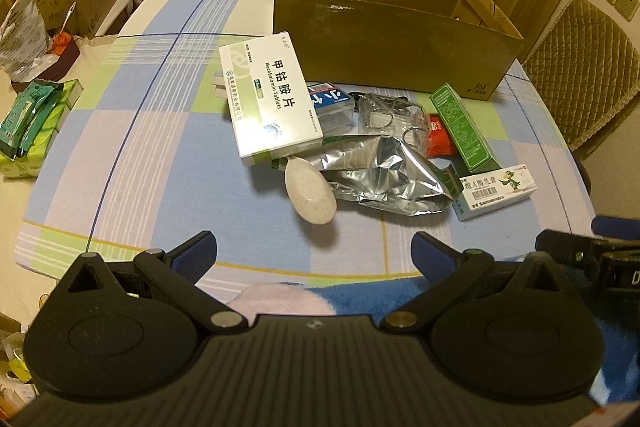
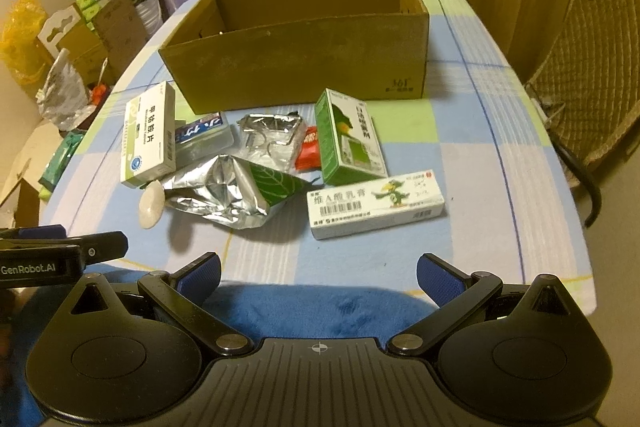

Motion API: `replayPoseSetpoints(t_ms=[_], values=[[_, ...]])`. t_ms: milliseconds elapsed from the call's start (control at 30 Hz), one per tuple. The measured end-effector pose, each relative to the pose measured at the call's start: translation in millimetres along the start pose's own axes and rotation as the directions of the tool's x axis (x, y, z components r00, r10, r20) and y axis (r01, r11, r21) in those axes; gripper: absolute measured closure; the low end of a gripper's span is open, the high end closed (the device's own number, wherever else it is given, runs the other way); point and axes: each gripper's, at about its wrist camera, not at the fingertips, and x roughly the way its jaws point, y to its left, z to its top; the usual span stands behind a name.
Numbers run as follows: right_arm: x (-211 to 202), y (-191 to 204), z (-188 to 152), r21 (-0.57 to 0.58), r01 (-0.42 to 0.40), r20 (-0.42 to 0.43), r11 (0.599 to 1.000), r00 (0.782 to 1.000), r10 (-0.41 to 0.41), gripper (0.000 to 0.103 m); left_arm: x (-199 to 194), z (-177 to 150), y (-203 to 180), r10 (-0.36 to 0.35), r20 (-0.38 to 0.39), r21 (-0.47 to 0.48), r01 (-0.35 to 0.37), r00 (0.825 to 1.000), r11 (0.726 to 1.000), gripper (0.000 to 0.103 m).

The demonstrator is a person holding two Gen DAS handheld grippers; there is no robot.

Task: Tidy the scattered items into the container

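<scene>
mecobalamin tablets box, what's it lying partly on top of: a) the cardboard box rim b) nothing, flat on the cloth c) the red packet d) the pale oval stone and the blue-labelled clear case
d: the Mecobalamin tablets box is tilted, its near end overlapping the pale oval stone and its side overlapping the blue-labelled clear case, well apart from the red packet.
</scene>
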Motion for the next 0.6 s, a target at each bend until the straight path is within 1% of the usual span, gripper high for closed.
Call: replayPoseSetpoints(t_ms=[167, 267, 433, 600], values=[[-2.0, -5.3, 12.6, -0.038, 0.012, 0.025, 0.999, 1.000, -0.011, 0.002, -0.5, 5.3, 1.1, 0.004, 0.003, 0.017, -0.004, 1.000, 1.000, 0.001], [-0.6, -11.1, 21.2, -0.043, 0.015, 0.032, 0.999, 0.999, -0.014, 0.002, 1.3, 12.9, 5.1, 0.027, 0.012, 0.027, -0.027, 1.000, 0.999, 0.001], [4.5, -15.7, 38.6, -0.056, 0.007, 0.041, 0.998, 0.999, -0.004, 0.002, 8.3, 31.7, 16.9, 0.042, 0.015, 0.010, -0.042, 0.999, 0.999, 0.001], [18.9, -16.1, 56.0, -0.075, 0.010, 0.043, 0.997, 0.999, -0.007, 0.002, 20.6, 53.3, 22.9, 0.065, 0.015, 0.012, -0.065, 0.998, 0.998, 0.001]])
